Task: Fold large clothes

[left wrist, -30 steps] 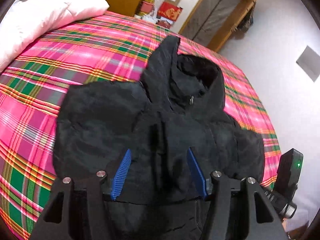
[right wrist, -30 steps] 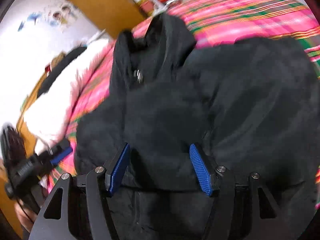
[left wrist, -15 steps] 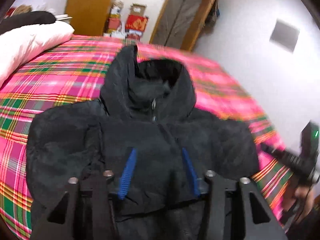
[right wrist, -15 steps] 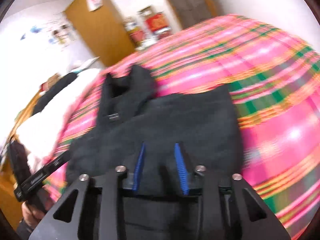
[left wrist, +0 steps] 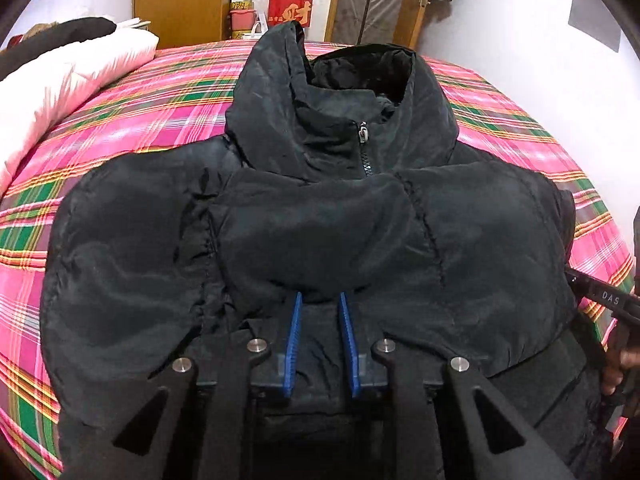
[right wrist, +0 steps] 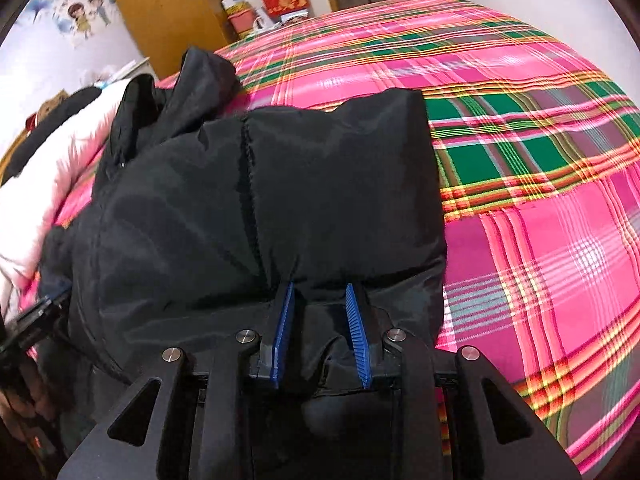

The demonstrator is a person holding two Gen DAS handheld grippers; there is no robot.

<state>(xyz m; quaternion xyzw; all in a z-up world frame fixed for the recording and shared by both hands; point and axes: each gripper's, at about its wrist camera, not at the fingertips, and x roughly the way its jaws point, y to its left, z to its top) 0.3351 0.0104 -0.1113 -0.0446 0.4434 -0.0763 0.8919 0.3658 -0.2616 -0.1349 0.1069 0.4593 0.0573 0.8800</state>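
Note:
A black hooded puffer jacket (left wrist: 320, 220) lies front up on the bed, zipped, with its hood toward the far wall. My left gripper (left wrist: 320, 298) sits low at the jacket's middle. Its jaws are closing, and a fold of the fabric is pinched between the blue pads (left wrist: 294, 332). My right gripper (right wrist: 320, 286) is shut on a fold at the jacket's (right wrist: 260, 200) right side, beside the folded-in edge. The right gripper's black body (left wrist: 600, 300) and a hand show at the right edge of the left wrist view.
The bed has a pink and green plaid sheet (right wrist: 540, 160) with bare room to the jacket's right. A white and pink duvet (left wrist: 72, 76) lies along the left side. A wooden cabinet (left wrist: 180, 0) and stacked boxes (left wrist: 288, 12) stand past the bed.
Both grippers came down onto the jacket and their jaws went from wide apart to narrow, pinching fabric. The left wrist view swung round to face the hood squarely.

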